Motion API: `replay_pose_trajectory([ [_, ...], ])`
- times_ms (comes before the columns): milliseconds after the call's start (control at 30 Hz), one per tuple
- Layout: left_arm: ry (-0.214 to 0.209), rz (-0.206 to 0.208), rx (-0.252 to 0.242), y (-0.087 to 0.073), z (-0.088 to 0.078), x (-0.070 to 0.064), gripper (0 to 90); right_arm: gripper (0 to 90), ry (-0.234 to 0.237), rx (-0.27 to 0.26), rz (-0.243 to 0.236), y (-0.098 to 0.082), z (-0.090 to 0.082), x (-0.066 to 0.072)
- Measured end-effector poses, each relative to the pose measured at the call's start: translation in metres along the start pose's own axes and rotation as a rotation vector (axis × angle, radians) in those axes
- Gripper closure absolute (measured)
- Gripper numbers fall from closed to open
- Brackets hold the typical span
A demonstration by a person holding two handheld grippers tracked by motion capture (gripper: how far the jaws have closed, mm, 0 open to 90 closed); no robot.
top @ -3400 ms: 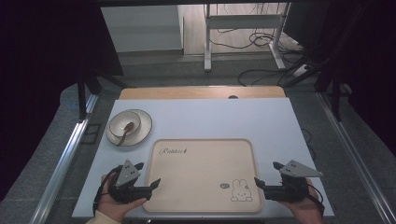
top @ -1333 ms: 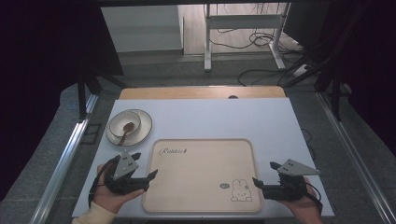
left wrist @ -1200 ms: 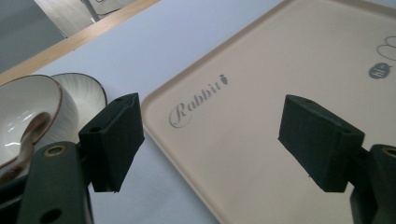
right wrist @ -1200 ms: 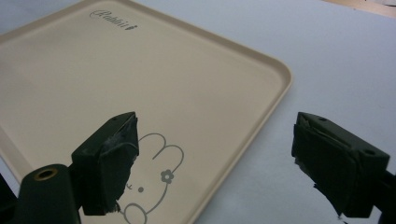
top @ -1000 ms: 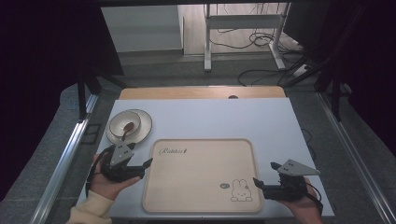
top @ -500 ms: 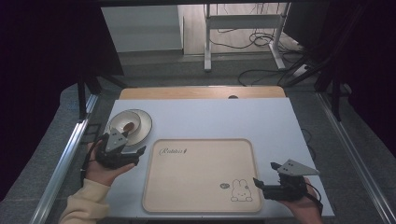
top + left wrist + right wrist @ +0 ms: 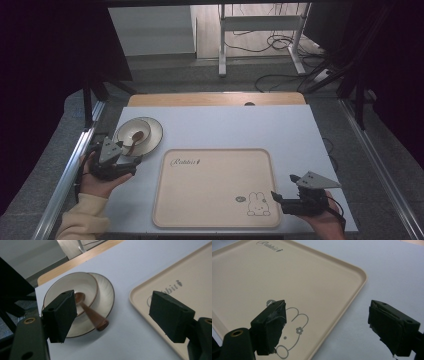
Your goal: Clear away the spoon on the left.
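One beige tray (image 7: 216, 186) (a rabbit drawing at its 5 o'clock corner) lies at the middle of the pale desk (image 7: 260, 127). At 10 o'clock from it sits one plate (image 7: 151, 136) carrying one bowl (image 7: 131, 131), with one brown spoon (image 7: 132, 139) resting in the bowl, its handle reaching out over the plate rim. Two tools are in view: the left tool (image 7: 131, 163) hangs just beside the plate at its 7 o'clock, jaws wide apart and empty; the right tool (image 7: 276, 195) sits at the tray's 4 o'clock edge, jaws likewise spread with nothing between them.
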State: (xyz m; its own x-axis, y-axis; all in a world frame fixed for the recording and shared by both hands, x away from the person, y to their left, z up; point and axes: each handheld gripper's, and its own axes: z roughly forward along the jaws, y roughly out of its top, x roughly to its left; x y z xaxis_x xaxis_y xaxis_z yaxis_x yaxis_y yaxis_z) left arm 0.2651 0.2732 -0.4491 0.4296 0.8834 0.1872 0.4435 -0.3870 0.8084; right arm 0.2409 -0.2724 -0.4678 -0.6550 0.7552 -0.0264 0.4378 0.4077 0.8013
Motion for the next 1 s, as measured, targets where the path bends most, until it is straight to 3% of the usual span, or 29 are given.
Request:
replay_pose_trajectory([
  [233, 0.013, 0.008, 0.029, -0.014, 0.006, 0.005, 23.3, 15.1, -0.001, 0.005, 0.001, 0.0, 0.001, -0.001],
  [467, 0.047, 0.031, 0.032, -0.024, 0.01, 0.007, 30.0, 15.2, 0.0, 0.012, 0.002, -0.001, 0.002, -0.002],
  [733, 0.066, 0.097, 0.041, -0.026, 0.016, 0.003, 42.4, 15.3, -0.002, 0.016, -0.002, -0.001, 0.002, -0.002],
  [1000, 0.085, 0.106, 0.037, -0.026, 0.02, 0.002, 50.2, 15.4, -0.003, 0.02, -0.001, -0.001, 0.003, -0.002],
])
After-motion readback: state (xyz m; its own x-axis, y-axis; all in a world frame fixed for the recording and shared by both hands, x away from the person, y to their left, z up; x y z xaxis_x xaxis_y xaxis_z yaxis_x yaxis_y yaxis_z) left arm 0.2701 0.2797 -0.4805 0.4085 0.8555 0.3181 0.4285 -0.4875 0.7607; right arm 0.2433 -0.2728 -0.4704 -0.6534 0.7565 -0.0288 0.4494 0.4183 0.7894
